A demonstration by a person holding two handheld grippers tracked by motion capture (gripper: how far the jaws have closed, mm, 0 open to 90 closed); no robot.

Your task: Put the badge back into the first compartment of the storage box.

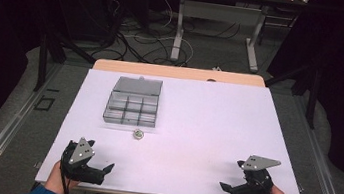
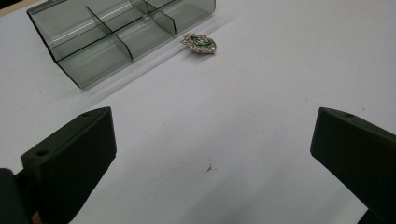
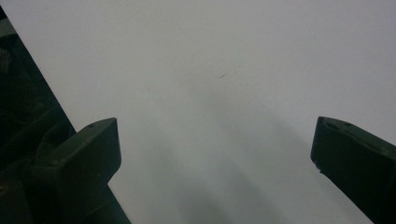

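A smoky clear compartment box [image 1: 134, 103] with its lid folded back lies on the white table sheet [image 1: 197, 120], left of centre. Just in front of it rests a small silvery jewelled brooch with a green stone [image 1: 138, 134]. My left gripper [image 1: 101, 156] sits at the near left edge, open and holding nothing. In the left gripper view the box [image 2: 116, 32] and the brooch [image 2: 200, 43] lie well ahead of the wide-apart jaws of this gripper [image 2: 212, 126]. My right gripper [image 1: 231, 174] is at the near right edge, open, with bare sheet between its jaws [image 3: 212, 130].
The sheet's left edge runs diagonally past the right gripper's jaw [image 3: 42, 88]. A wooden table edge [image 1: 178, 71] shows behind the sheet. Beyond it are desk legs [image 1: 178, 37] and loose cables [image 1: 137, 42] on the floor. A small dark speck [image 2: 208, 168] marks the sheet.
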